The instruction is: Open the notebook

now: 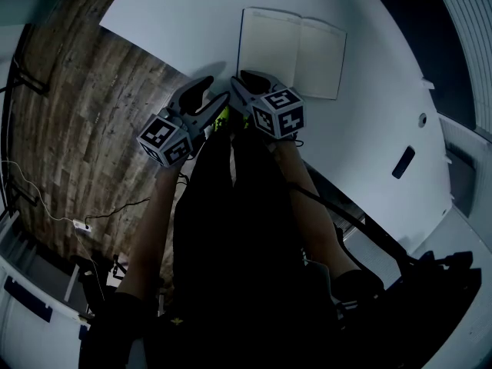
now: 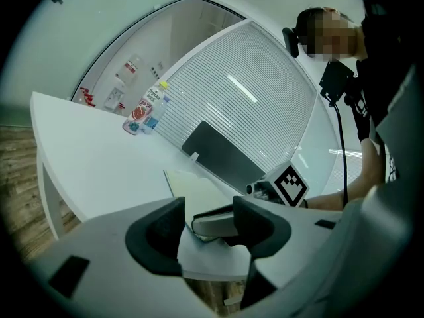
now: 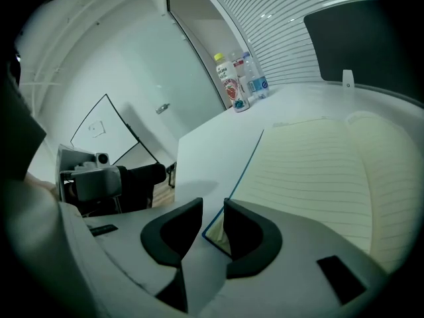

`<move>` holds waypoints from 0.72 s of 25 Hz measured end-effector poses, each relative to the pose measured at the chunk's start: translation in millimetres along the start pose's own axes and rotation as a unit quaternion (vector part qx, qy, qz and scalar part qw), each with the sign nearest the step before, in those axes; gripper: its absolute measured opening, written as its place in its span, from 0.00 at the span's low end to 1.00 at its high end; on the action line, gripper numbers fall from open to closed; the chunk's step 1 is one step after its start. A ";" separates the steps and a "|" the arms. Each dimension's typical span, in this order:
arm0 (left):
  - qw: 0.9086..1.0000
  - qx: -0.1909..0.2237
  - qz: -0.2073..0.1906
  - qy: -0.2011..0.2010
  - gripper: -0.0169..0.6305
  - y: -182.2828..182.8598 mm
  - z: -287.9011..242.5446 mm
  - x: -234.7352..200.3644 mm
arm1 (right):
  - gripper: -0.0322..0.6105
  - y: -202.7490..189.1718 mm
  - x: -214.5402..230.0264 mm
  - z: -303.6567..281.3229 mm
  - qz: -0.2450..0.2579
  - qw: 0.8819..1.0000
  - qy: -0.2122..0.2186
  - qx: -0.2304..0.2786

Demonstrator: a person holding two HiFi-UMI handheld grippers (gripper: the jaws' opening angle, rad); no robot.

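Both jaws: spread.
Notebook (image 1: 292, 48): open; lower-left corner between your right gripper (image 3: 212, 211) jaws, unpinched.
Bench (image 1: 369, 129): white; wood floor (image 1: 77, 114) upper left.

Notebook (image 1: 292, 48) corner behind right gripper (image 1: 247, 81); labels on bottles (image 3: 240, 78) illegibly small

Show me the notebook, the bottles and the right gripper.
notebook (image 1: 269, 48): head view, left page.
bottles (image 3: 235, 90): right gripper view, red-labelled bottle's middle.
right gripper (image 3: 212, 204): right gripper view, gap between fingertips.

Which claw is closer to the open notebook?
The right claw. A near corner of the notebook sits between its parted jaws. The left claw is off to that book's left, apart from it.
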State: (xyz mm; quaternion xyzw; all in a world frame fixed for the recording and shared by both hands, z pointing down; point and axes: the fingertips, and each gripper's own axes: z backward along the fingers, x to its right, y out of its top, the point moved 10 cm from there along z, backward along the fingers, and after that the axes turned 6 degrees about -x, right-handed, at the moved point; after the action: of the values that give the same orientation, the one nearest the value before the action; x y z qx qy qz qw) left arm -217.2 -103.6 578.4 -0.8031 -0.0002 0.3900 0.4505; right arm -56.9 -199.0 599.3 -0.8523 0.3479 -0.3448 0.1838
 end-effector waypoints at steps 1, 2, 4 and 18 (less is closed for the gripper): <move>1.000 0.001 0.000 0.000 0.35 0.2 0.0 0.1 | 0.17 0.1 0.0 -0.2 -0.002 1.000 0.002 -0.003; 1.000 0.002 0.000 -0.001 0.35 0.6 0.0 0.2 | 0.17 0.4 0.0 -0.5 -0.005 1.000 0.005 -0.004; 1.000 0.003 0.000 -0.002 0.35 1.9 -0.1 0.5 | 0.18 1.5 0.1 -0.2 -0.008 1.000 0.012 -0.005; 1.000 0.016 -0.019 -0.015 0.35 24.3 -3.1 6.7 | 0.19 12.6 -13.0 20.6 -0.003 1.000 0.024 0.017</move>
State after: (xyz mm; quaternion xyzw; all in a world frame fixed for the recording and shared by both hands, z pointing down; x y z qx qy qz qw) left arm -219.2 -117.9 557.5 -0.7900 -0.0155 0.3931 0.4703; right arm -54.9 -196.9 572.0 -0.8415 0.3436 -0.3714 0.1892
